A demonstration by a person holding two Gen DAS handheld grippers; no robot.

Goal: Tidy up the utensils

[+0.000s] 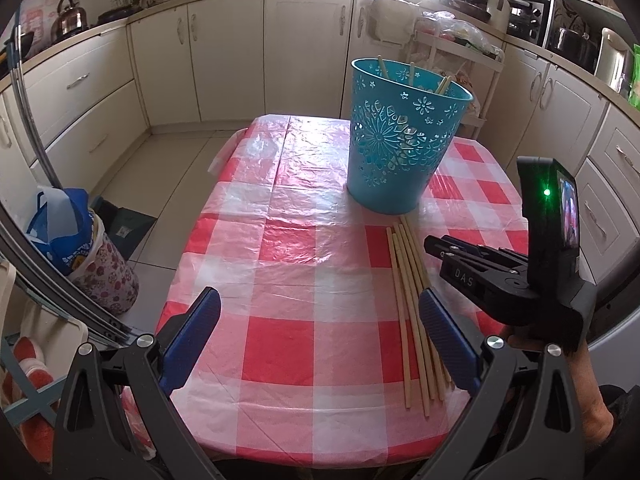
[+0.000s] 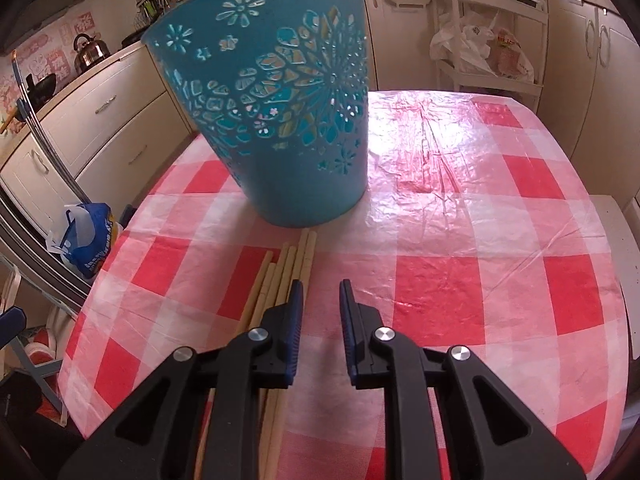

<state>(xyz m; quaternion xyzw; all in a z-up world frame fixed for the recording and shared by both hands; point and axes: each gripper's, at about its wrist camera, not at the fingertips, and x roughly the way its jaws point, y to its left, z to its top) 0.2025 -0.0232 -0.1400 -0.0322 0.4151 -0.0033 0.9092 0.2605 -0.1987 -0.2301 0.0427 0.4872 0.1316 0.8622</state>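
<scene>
— What worries you here?

— The right claw (image 2: 319, 332). Its jaws are narrow with nothing between them, and the loose chopsticks (image 2: 288, 276) lie just to its left, one blue pad resting over them instead of straddling one. If it shuts where it is, I reckon it pinches air, or nudges the bundle sideways and scatters the sticks across the surface (image 2: 460, 240).

— And the bucket?

— The blue bucket (image 1: 400, 140) stands upright at the far end of the bundle, almost touching the stick tips, with a few chopsticks already poking out of its top. A careless sweep could knock it, since it looks light. The sticks are also packed side by side, so picking one alone may drag its neighbours along.

— How are the hands set?

— Both claws point steeply down at the checked cloth. The left claw (image 1: 320, 344) is spread wide and empty over the near middle of the surface, its right pad just beside the bundle. The right one comes in low from the near right side, the person's hand (image 1: 560, 364) behind it.
</scene>
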